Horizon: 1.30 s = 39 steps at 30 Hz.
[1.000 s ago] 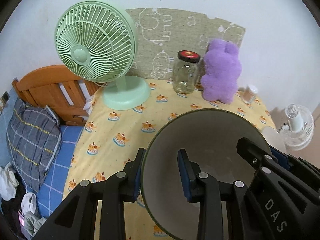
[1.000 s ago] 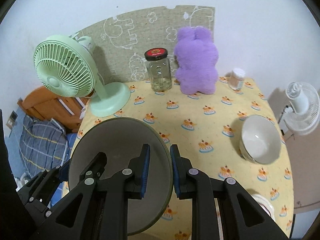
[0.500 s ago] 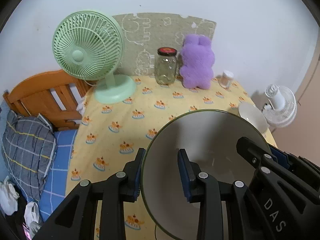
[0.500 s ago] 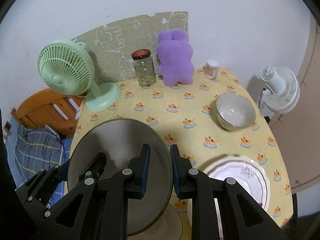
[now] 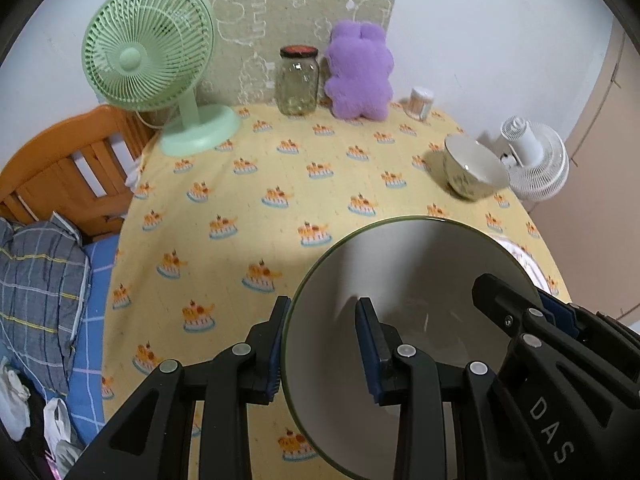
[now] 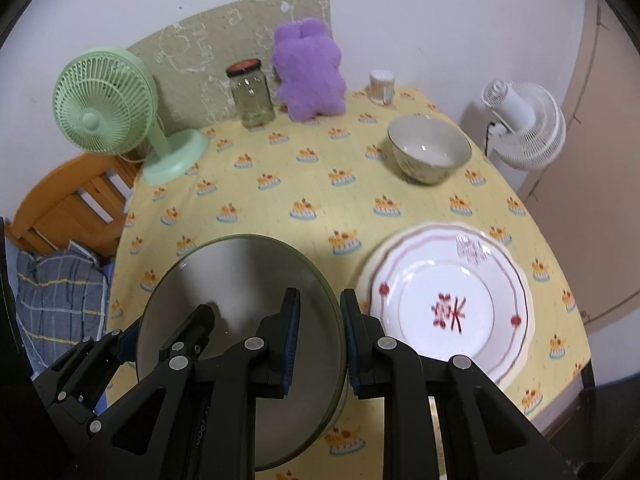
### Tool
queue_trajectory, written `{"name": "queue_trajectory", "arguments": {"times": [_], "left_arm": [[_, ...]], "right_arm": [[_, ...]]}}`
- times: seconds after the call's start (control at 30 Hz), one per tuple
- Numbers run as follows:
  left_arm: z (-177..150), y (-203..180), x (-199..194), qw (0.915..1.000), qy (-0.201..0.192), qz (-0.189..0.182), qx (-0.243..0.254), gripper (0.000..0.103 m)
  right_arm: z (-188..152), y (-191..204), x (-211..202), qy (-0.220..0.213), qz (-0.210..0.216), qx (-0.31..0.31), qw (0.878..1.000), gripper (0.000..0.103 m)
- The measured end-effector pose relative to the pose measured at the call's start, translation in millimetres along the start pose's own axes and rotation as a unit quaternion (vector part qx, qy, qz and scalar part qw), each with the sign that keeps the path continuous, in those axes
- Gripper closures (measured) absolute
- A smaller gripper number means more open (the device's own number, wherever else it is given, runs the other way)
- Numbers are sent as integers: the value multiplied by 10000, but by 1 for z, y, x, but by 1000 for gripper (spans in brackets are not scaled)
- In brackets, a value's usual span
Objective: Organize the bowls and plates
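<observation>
Green-rimmed bowl (image 5: 404,320): I hold it above the yellow tablecloth (image 5: 248,208).
Left gripper (image 5: 324,348): clamped on its left rim.
Right gripper (image 6: 318,340): clamped on its right rim.
Floral plate (image 6: 444,300): just right of the bowl.
Small white bowl (image 6: 428,152): behind the plate.

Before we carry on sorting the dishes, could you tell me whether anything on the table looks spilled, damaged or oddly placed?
Nothing looks spilled or broken. The odd point is the green-rimmed bowl: it is off the yellow tablecloth, clamped at opposite rims by the left gripper and right gripper. The small bowl and stacked plates sit flat.
</observation>
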<state>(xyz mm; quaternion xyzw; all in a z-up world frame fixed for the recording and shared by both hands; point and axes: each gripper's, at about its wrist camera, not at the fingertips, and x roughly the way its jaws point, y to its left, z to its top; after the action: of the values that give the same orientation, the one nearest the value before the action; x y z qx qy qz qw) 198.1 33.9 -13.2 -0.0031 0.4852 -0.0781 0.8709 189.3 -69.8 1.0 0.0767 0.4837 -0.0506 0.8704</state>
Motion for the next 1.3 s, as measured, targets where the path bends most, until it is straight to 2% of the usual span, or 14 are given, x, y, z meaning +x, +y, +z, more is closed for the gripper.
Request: {"name": "queue_trajectory", "arguments": {"times": [0.37, 0.83, 1.0, 1.13, 1.3], "left_arm": [[-26, 0, 12, 9994, 319, -136, 14, 72], [-31, -1, 28, 9989, 431, -164, -19, 72], [-30, -7, 26, 9992, 379, 35, 142, 72], [-33, -10, 20, 9988, 291, 276, 267, 72], [-32, -6, 18, 9986, 313, 386, 168, 72]], "right_arm": [[-29, -3, 10, 312, -178, 98, 9993, 79], [-31, -4, 30, 448, -346, -20, 9984, 79], [-30, -6, 35, 490, -331, -31, 9982, 79], [-34, -11, 35, 544, -71, 80, 9985, 79], [-34, -9, 31, 550, 90, 23, 9984, 79]]}}
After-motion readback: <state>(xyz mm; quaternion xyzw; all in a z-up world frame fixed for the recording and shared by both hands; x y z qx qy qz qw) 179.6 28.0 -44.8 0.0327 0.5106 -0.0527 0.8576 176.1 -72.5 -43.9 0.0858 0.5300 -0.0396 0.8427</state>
